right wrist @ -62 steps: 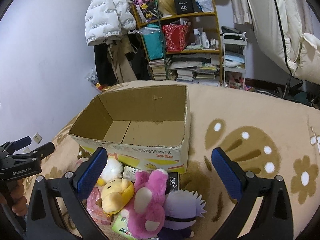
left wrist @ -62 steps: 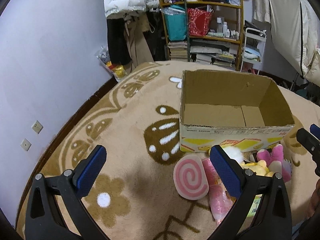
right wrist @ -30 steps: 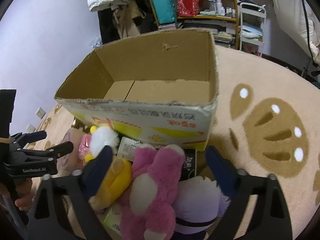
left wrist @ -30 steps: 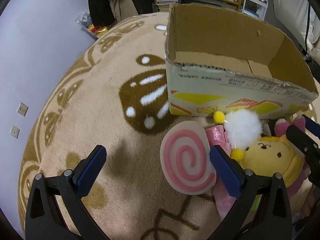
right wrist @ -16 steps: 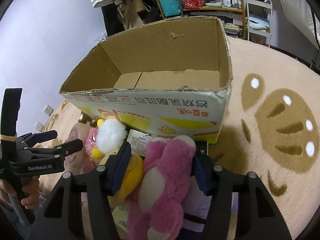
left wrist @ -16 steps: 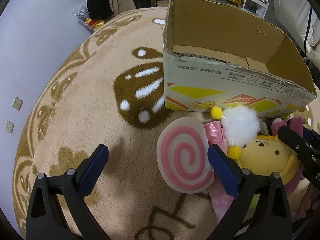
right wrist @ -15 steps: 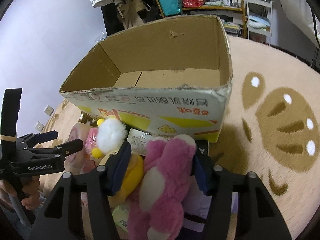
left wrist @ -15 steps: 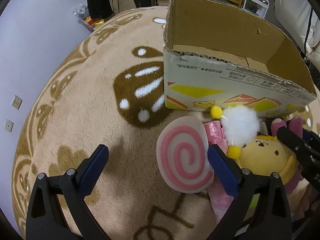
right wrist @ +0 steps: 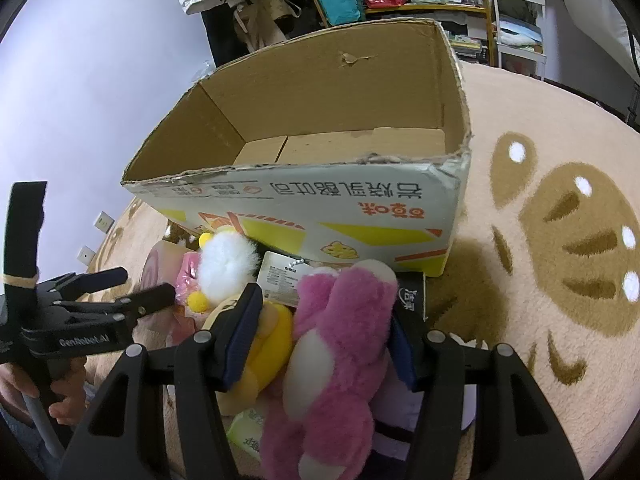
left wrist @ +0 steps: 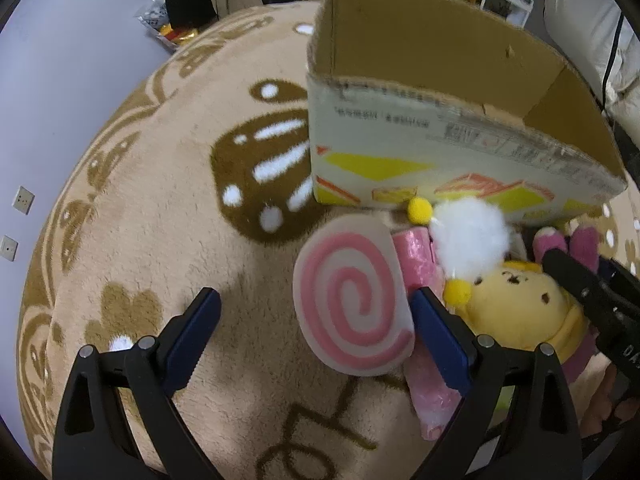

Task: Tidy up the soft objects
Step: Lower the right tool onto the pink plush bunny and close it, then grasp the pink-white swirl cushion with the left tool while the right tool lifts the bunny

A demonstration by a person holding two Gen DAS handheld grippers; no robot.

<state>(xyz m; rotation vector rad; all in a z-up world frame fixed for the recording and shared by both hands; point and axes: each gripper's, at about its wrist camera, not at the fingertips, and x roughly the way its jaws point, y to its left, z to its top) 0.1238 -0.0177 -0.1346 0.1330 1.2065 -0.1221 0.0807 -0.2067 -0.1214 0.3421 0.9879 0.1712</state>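
Right wrist view: right gripper (right wrist: 318,334) clamped on the pink plush bear (right wrist: 340,344), seemingly ready for lifting into the empty cardboard box (right wrist: 320,208) just behind; left gripper (left wrist: 316,334) spread, closing around the spiral cushion (left wrist: 352,300) on the rug.

The left gripper (left wrist: 316,330) pointed steeply down, its fingers spread wide and just closing slightly. The right gripper (right wrist: 320,334) had its fingers pressed on the pink plush (right wrist: 340,344).
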